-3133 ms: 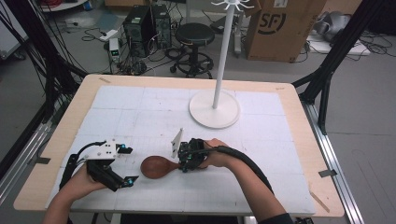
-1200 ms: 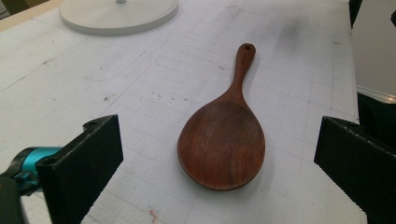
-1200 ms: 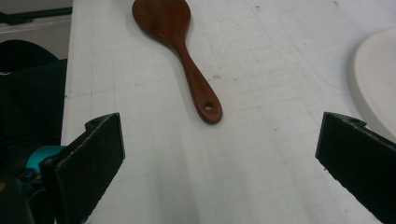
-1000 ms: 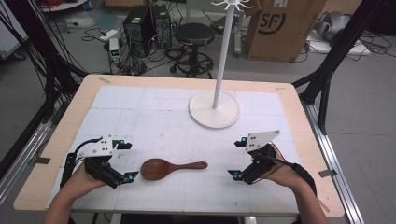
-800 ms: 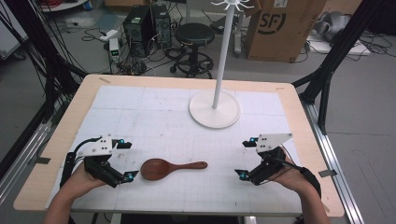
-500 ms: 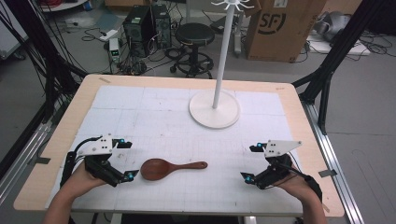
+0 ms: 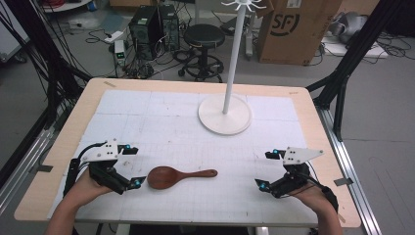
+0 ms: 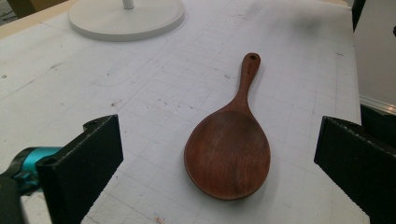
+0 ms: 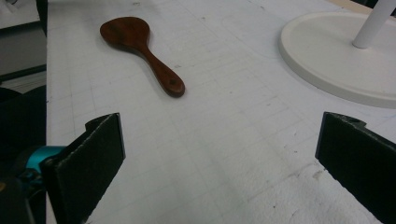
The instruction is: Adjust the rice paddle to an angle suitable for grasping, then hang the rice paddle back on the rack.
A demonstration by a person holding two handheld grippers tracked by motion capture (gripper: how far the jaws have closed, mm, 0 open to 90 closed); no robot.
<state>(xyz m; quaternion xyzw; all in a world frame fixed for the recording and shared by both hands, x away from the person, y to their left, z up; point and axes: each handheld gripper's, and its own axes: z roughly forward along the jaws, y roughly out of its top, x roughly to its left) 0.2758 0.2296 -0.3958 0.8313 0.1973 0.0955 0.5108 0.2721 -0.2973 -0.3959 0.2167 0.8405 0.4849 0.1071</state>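
Note:
A dark wooden spoon (image 7: 176, 176) lies flat on the white mat near the front, bowl to the left, handle pointing right. My left gripper (image 7: 133, 166) rests open just left of the bowl, aimed at it; the left gripper view has the spoon (image 8: 231, 149) lying between the spread jaws, untouched. My right gripper (image 7: 266, 170) sits open at the front right, well away from the handle. In the right gripper view the spoon (image 9: 140, 46) lies far off at upper left.
A white coat stand (image 7: 225, 113) with a round base stands on the mat at the back centre; its base (image 9: 336, 56) is ahead of the right gripper. The wooden table edge (image 7: 54, 147) frames the mat. Stool, boxes and cables sit beyond the table.
The right gripper let go of the spoon's handle and drew back to the right and front of the table, jaws open. The spoon stays flat on the mat. The left gripper has barely moved.

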